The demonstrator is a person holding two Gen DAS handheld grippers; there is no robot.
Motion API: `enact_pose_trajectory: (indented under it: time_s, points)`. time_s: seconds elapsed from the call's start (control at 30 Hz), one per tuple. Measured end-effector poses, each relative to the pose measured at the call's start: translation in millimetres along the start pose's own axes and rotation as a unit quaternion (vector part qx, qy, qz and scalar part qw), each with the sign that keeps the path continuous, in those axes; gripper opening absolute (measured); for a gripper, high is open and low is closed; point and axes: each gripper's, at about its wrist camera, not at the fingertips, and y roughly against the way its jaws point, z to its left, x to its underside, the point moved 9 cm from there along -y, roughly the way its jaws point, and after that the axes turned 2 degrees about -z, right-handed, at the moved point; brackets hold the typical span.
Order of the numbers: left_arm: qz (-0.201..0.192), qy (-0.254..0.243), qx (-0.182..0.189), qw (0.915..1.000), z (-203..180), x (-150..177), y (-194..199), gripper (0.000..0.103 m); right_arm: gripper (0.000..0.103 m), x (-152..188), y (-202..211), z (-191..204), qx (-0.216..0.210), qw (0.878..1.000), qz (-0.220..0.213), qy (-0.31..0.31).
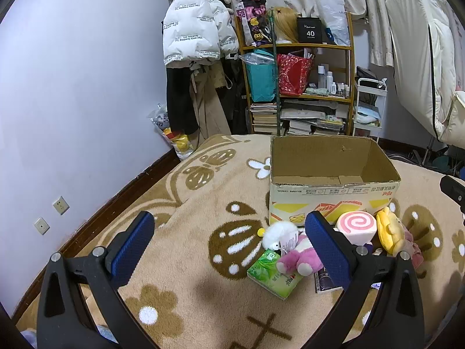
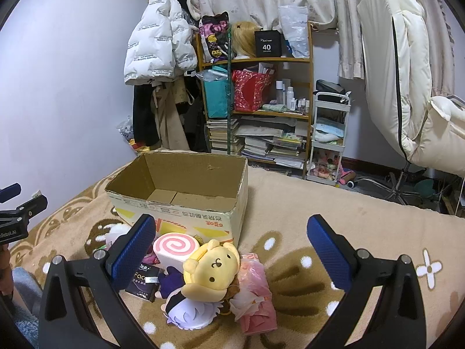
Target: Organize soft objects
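An open, empty cardboard box (image 1: 334, 171) (image 2: 186, 186) stands on a beige patterned blanket. In front of it lies a heap of soft toys: a pink swirl roll cushion (image 1: 356, 224) (image 2: 175, 248), a yellow dog plush (image 1: 389, 231) (image 2: 215, 270), a pink bear plush (image 1: 299, 258), a white fluffy plush (image 1: 279, 232), a lilac-haired doll (image 2: 186, 311) and a pink packet (image 2: 255, 293). My left gripper (image 1: 229, 247) is open and empty, left of the heap. My right gripper (image 2: 231, 250) is open and empty above the yellow plush.
A green tissue pack (image 1: 273, 276) and a dark booklet (image 2: 145, 282) lie in the heap. A cluttered wooden shelf (image 1: 299, 87), hanging coats (image 1: 191, 35) and a white cart (image 2: 328, 139) stand behind the blanket. A white chair (image 2: 412, 87) is at right.
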Motion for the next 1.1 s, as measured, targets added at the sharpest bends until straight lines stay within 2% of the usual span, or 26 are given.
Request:
enact_pose_trajectory:
  time_s: [1.1]
  points:
    - [0.003,-0.001,0.0,1.0,-4.8,7.7,-3.1,0.102,0.103,-0.2,0.0,0.3,0.0,1.0,-0.001,-0.001]
